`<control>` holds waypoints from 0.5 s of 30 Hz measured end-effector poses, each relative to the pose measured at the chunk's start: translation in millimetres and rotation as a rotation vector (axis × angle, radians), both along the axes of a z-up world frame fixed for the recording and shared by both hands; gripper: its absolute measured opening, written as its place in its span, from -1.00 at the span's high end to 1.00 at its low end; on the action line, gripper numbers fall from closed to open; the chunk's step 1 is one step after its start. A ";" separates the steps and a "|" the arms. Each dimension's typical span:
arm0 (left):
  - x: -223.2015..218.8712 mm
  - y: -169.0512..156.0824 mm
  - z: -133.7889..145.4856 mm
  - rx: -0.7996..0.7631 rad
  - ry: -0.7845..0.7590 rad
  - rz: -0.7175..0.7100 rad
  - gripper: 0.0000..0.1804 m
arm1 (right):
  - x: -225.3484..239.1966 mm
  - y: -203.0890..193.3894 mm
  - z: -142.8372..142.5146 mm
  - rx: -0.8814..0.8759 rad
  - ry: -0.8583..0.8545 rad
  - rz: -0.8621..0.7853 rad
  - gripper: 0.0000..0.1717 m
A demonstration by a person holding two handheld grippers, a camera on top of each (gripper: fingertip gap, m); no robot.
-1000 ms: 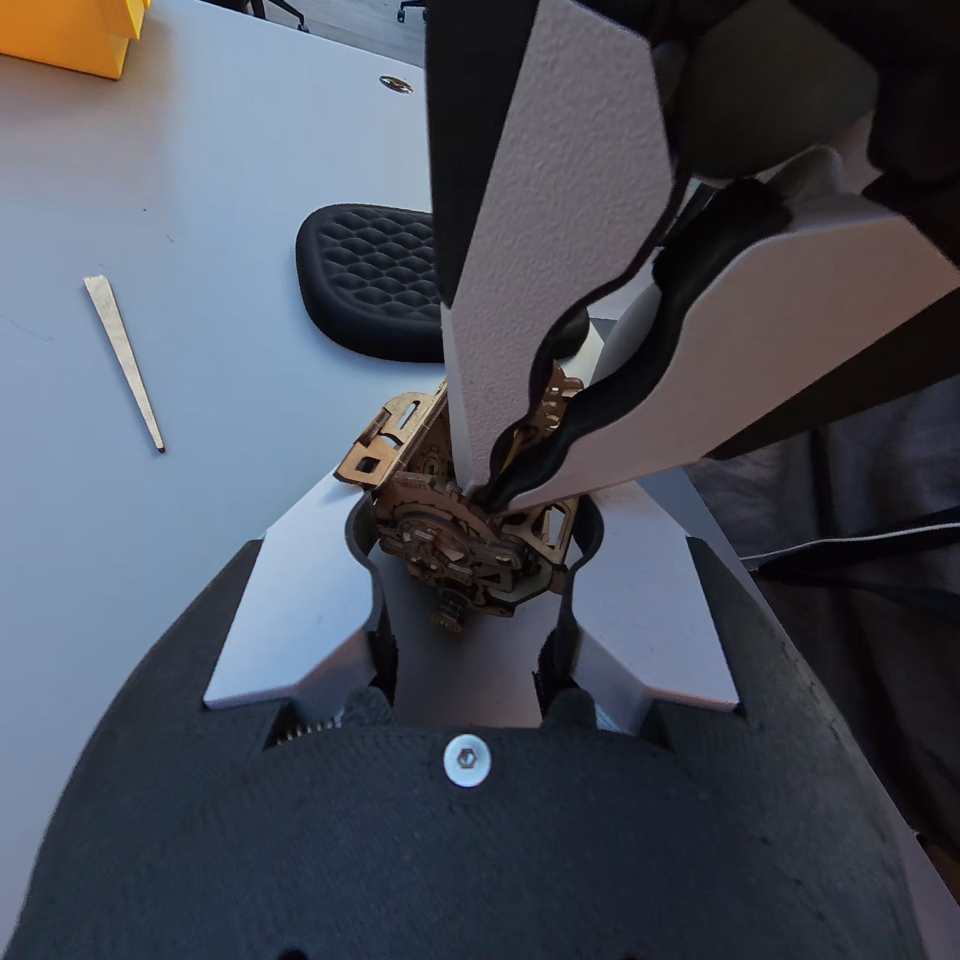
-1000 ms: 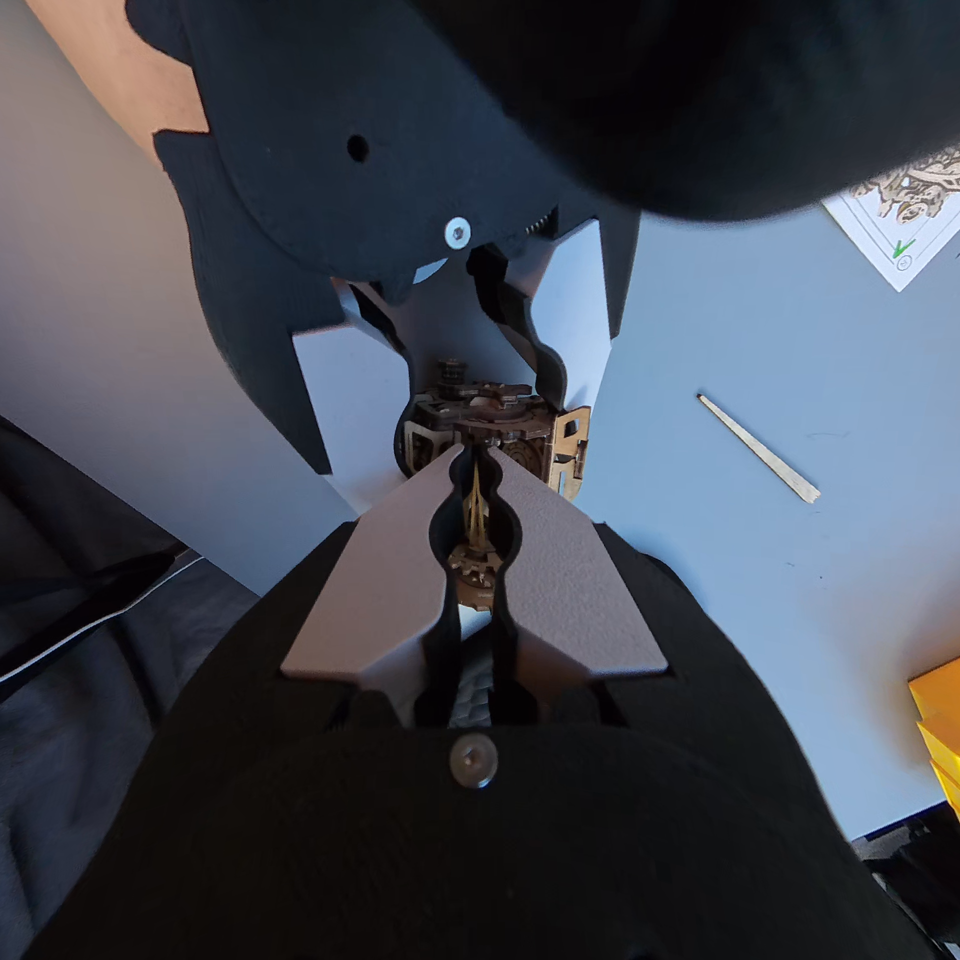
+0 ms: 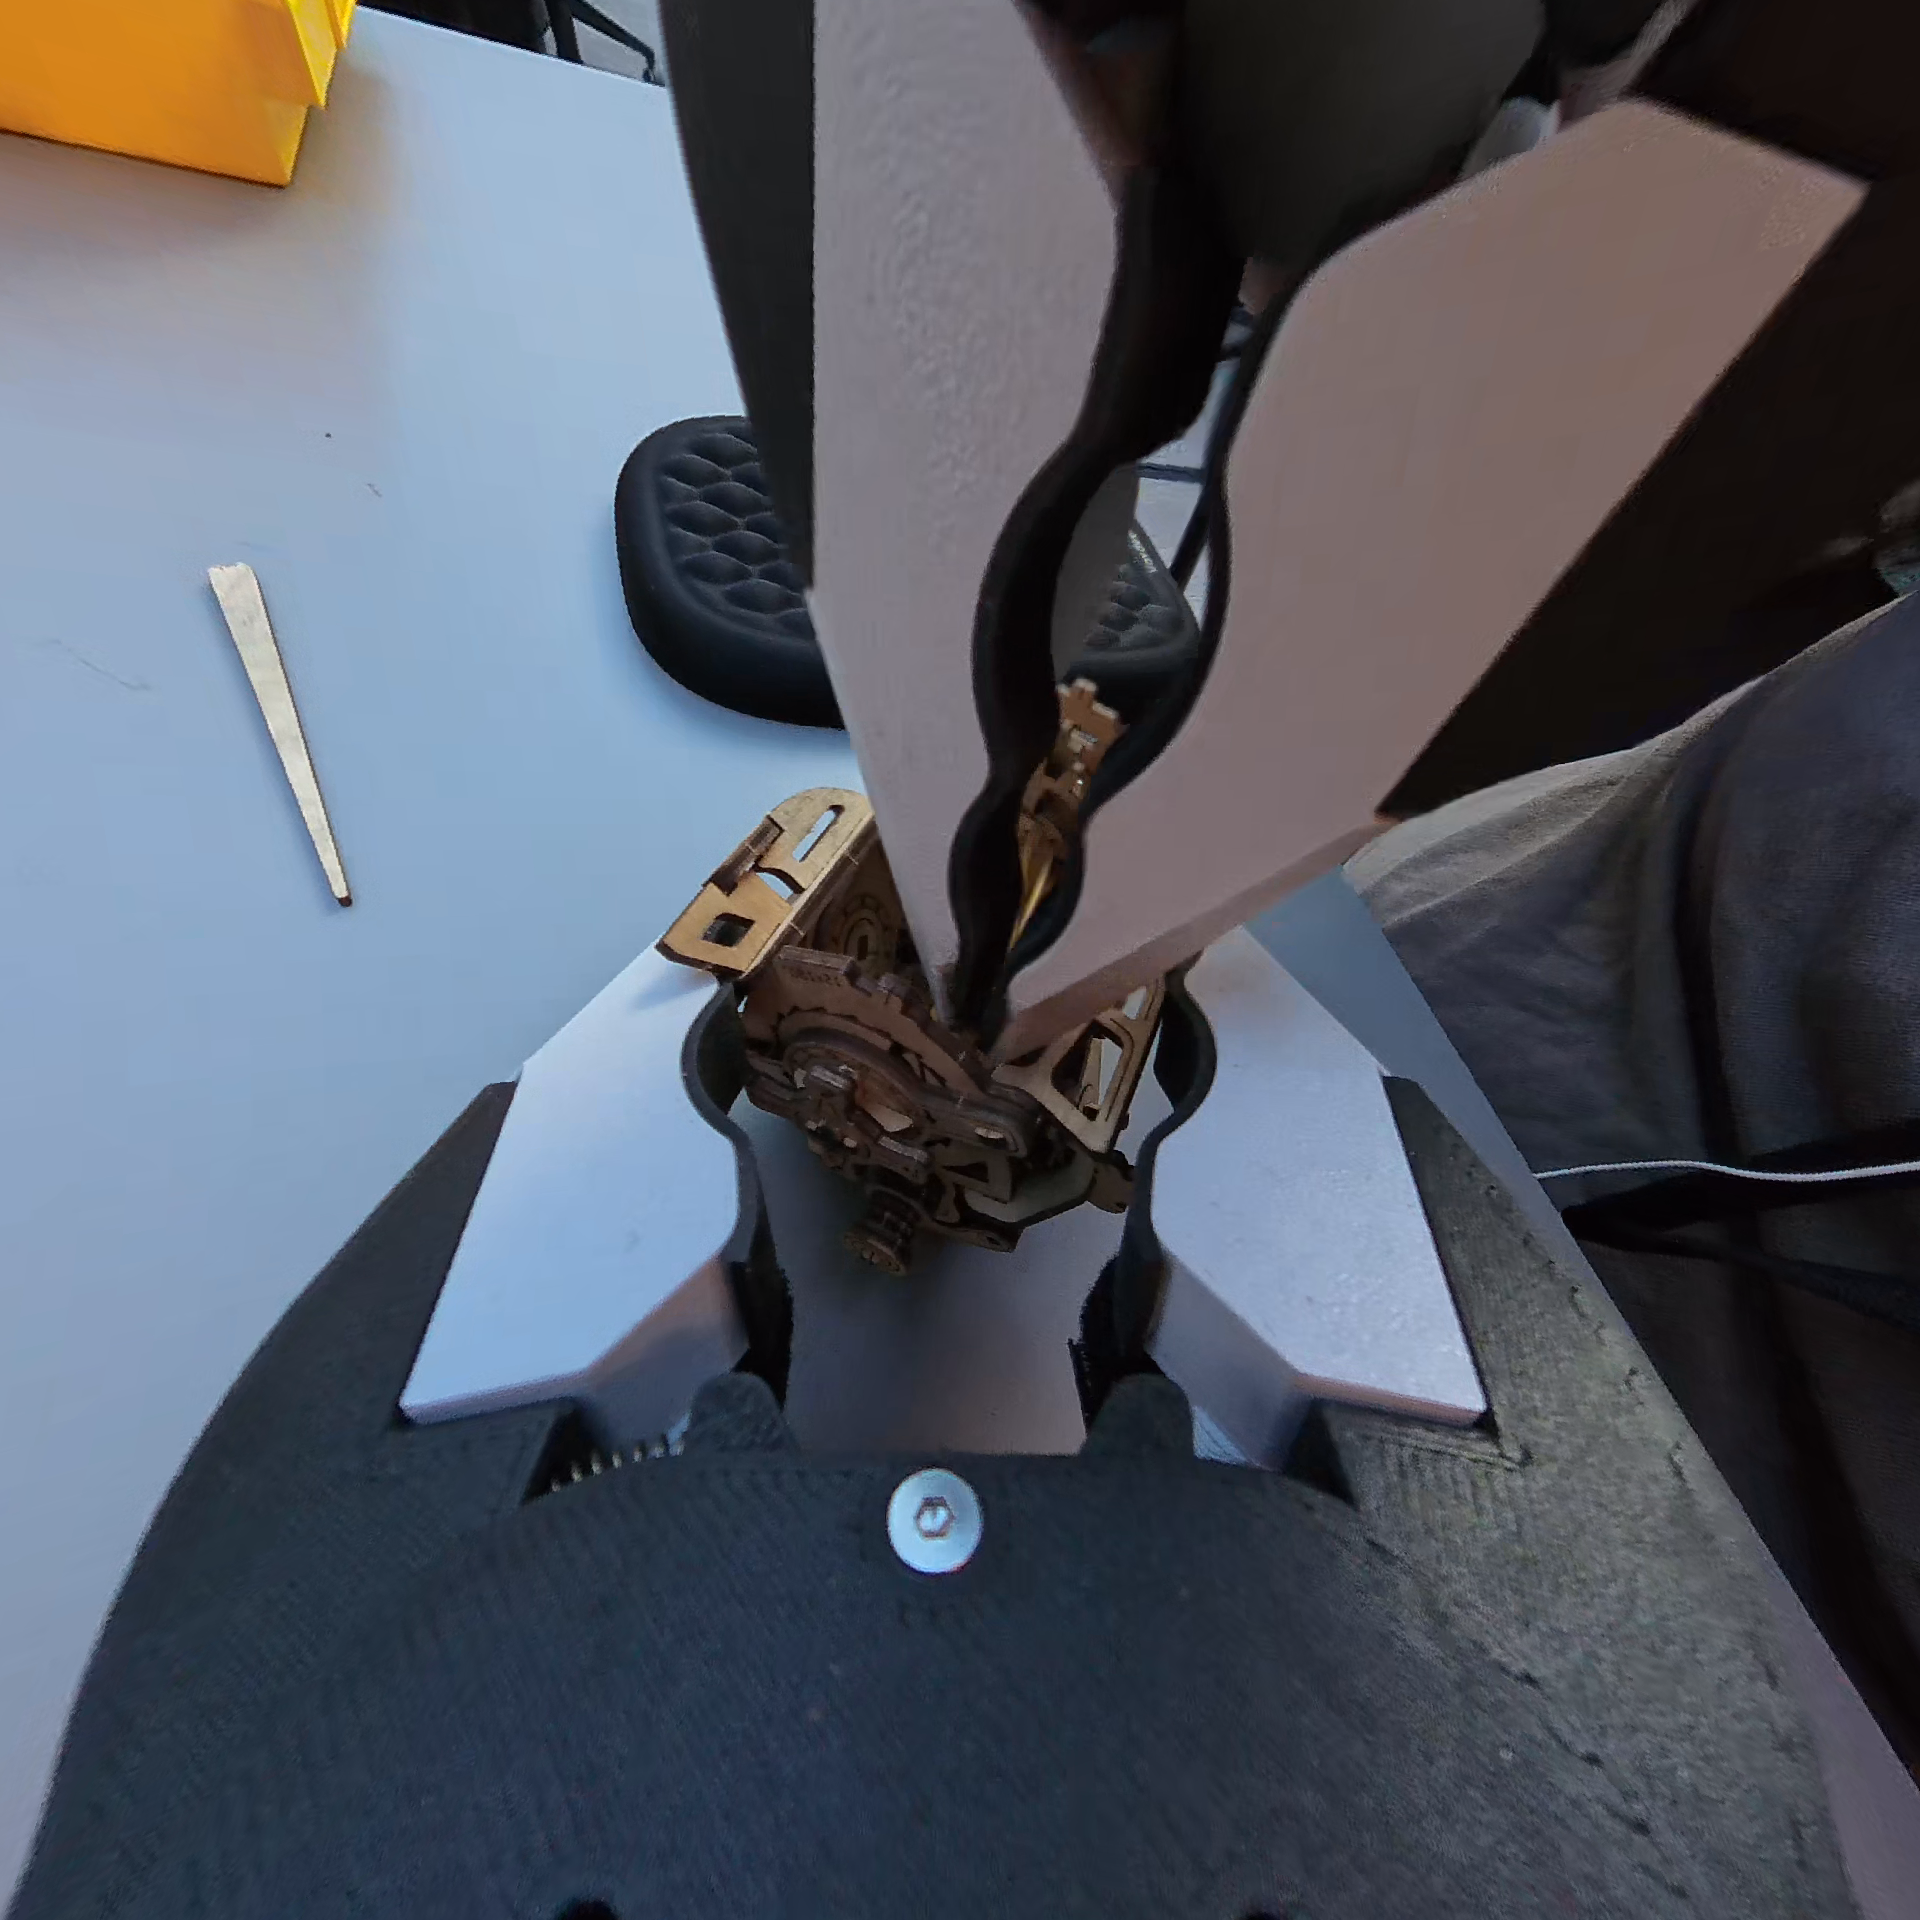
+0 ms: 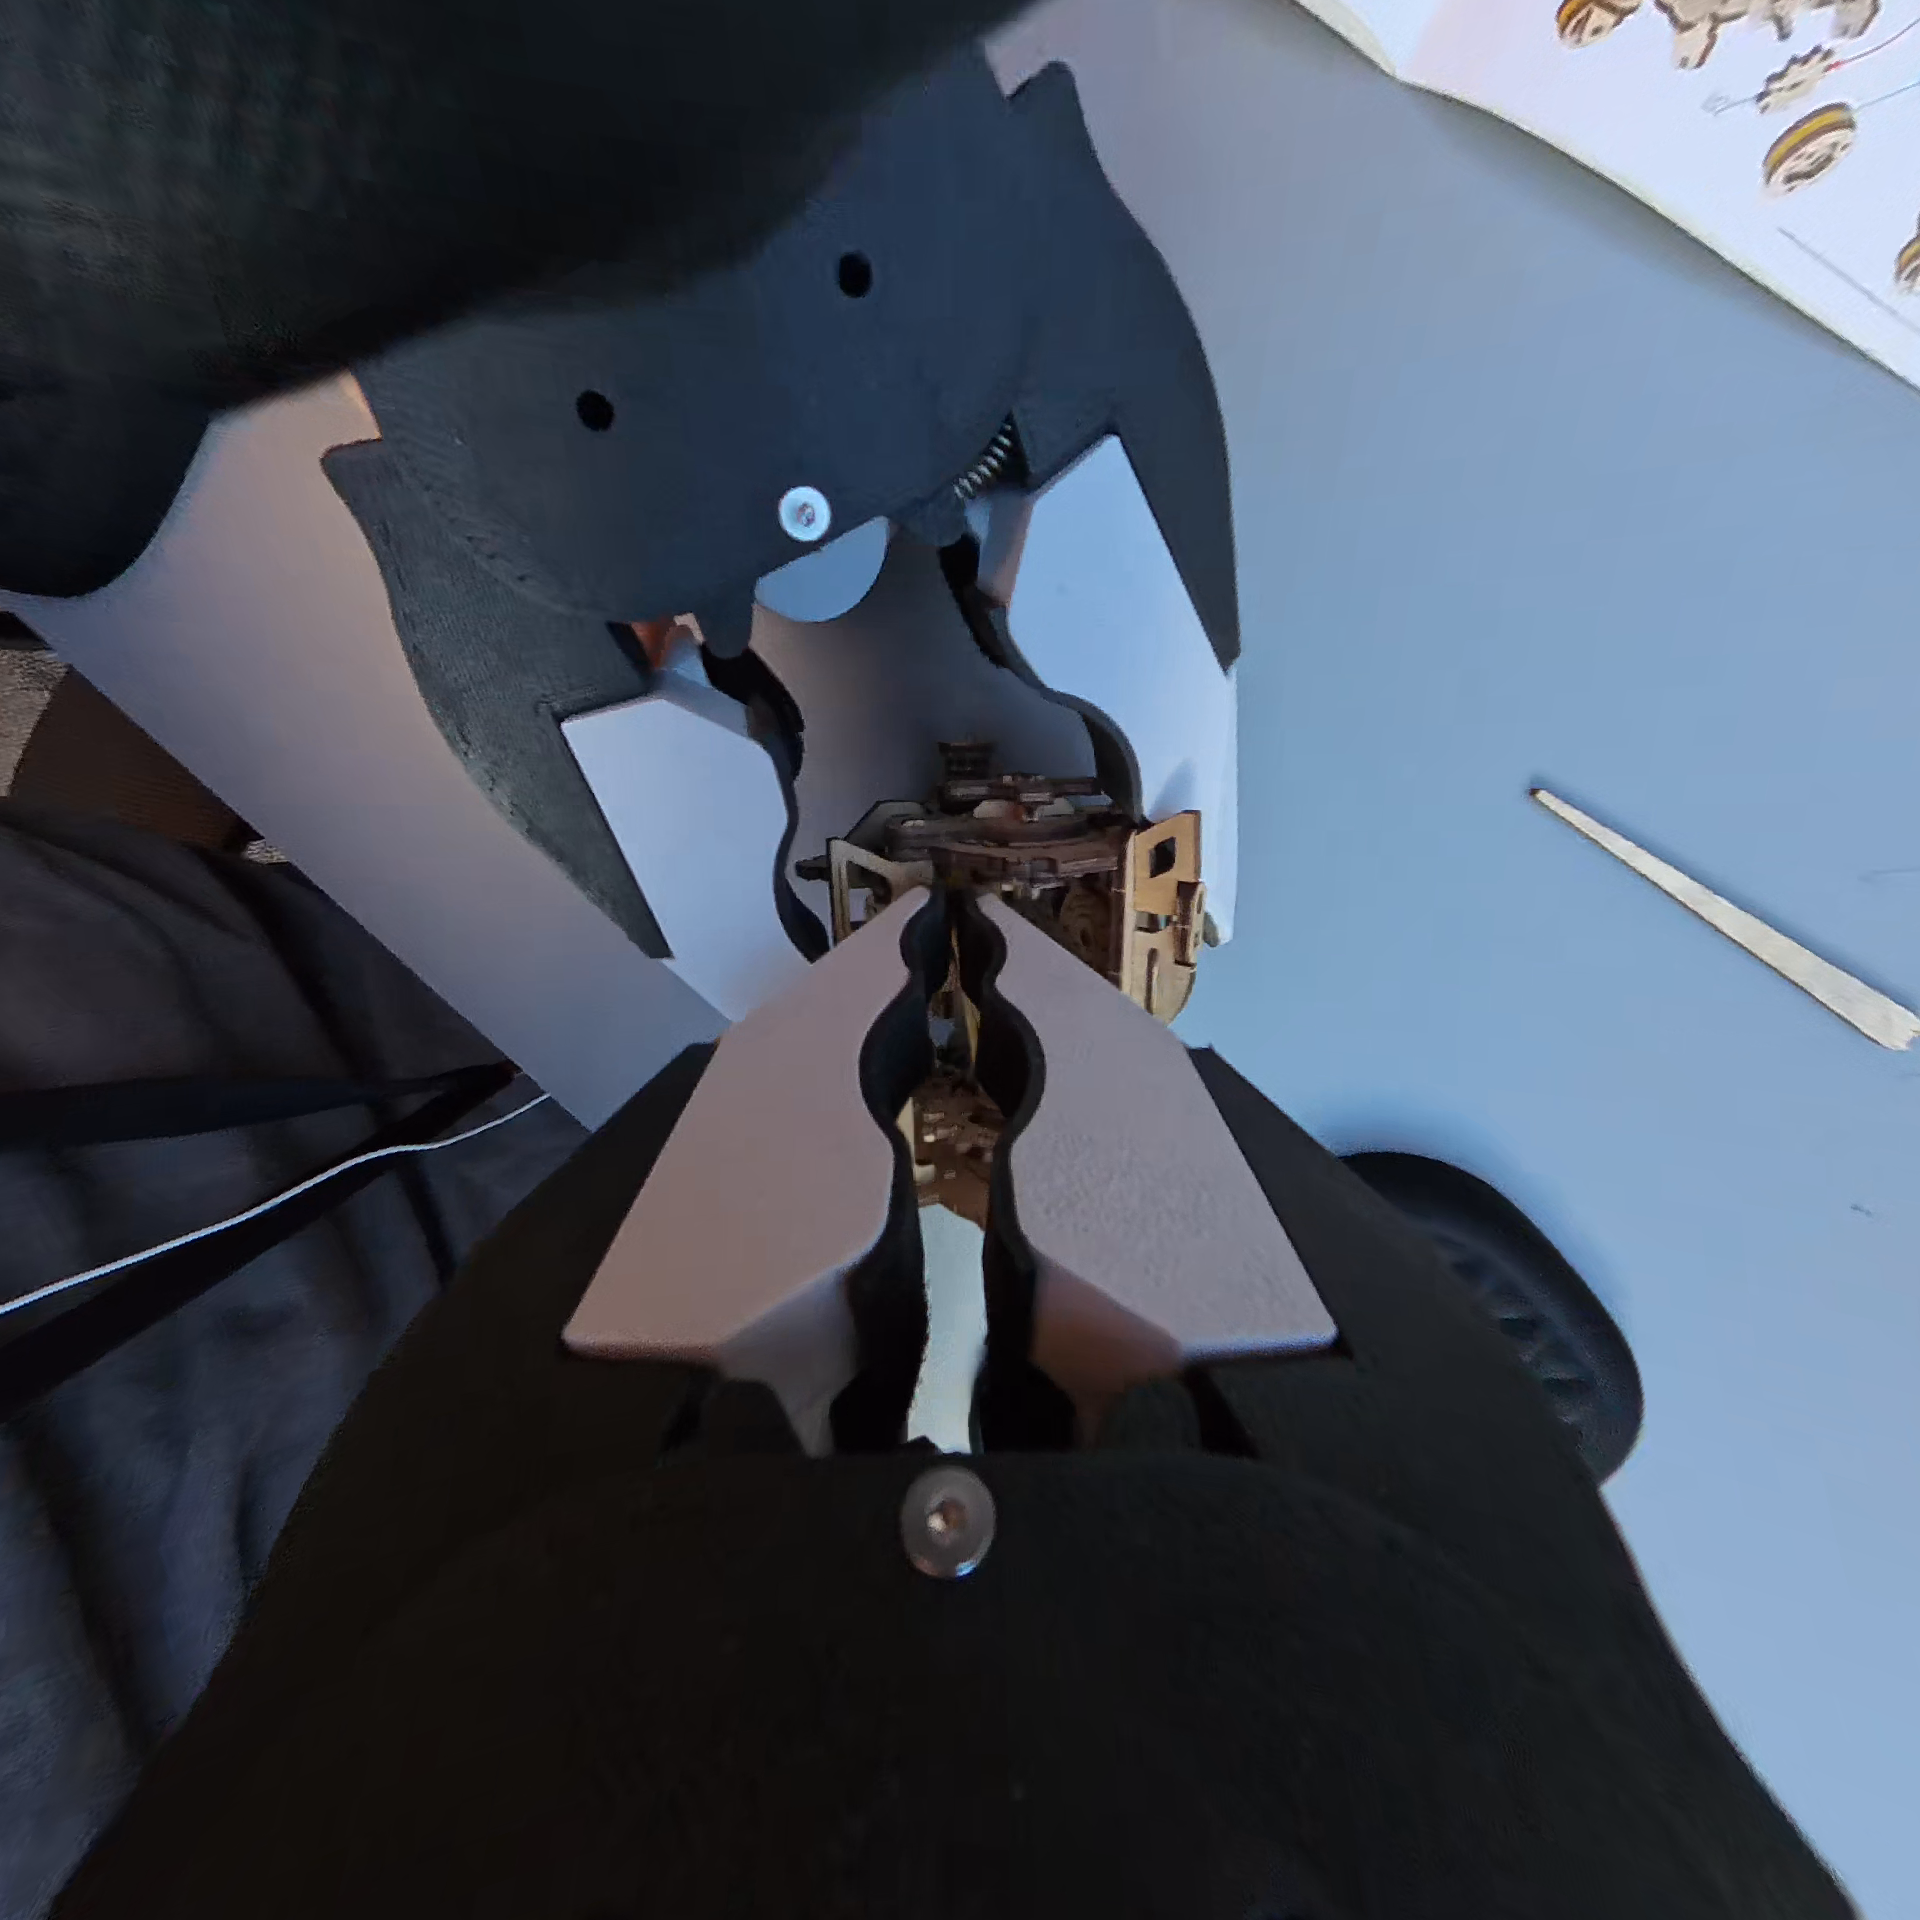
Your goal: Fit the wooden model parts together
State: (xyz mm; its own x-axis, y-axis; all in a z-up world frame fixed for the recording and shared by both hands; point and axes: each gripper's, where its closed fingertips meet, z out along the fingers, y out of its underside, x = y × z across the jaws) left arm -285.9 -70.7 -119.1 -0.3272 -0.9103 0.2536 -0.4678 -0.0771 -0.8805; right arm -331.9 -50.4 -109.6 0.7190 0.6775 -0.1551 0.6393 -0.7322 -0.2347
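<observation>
My left gripper (image 3: 935,1049) is shut on the wooden model (image 3: 894,1101), a brown block of gears and frames, with a pad against each side. It holds the model near the table edge. My right gripper (image 3: 971,1013) comes down from above, shut on a thin flat wooden part (image 3: 1070,769) seen edge-on between its pads. Its tips touch the top of the model. In the right wrist view my right gripper (image 4: 951,899) pinches the thin part (image 4: 958,966) against the model (image 4: 1039,842), which sits between the left gripper's fingers (image 4: 665,810).
A tapered wooden stick (image 3: 275,727) lies on the grey table (image 3: 416,364) to the left. A black honeycomb pad (image 3: 717,582) lies behind the model. A yellow box (image 3: 156,83) stands at the far left corner. An instruction sheet (image 4: 1714,114) lies farther off. Dark clothing (image 3: 1662,987) is beyond the table edge. My right fingertips sit around 4 centimetres from my left ones.
The right gripper has swung more upright over the model, with the thin part still in its pads. The left gripper keeps its hold on the model.
</observation>
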 end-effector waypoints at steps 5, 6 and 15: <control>0.0 -0.2 -0.1 0.007 -0.002 0.000 0.13 | 1.9 0.8 -1.6 -0.100 0.080 -0.041 1.00; 0.0 0.0 -0.1 0.006 -0.001 0.001 0.13 | 3.1 1.9 -1.0 -0.099 0.082 -0.045 1.00; -0.1 -0.4 0.0 0.010 -0.003 -0.001 0.13 | 2.7 0.8 -1.8 -0.143 0.087 -0.056 1.00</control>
State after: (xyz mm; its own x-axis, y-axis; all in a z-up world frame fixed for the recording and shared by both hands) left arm -286.0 -71.1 -119.1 -0.3288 -0.9124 0.2437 -0.4656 -0.0679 -0.8824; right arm -329.3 -49.6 -111.4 0.7345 0.6036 -0.3101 0.5789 -0.7958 -0.1778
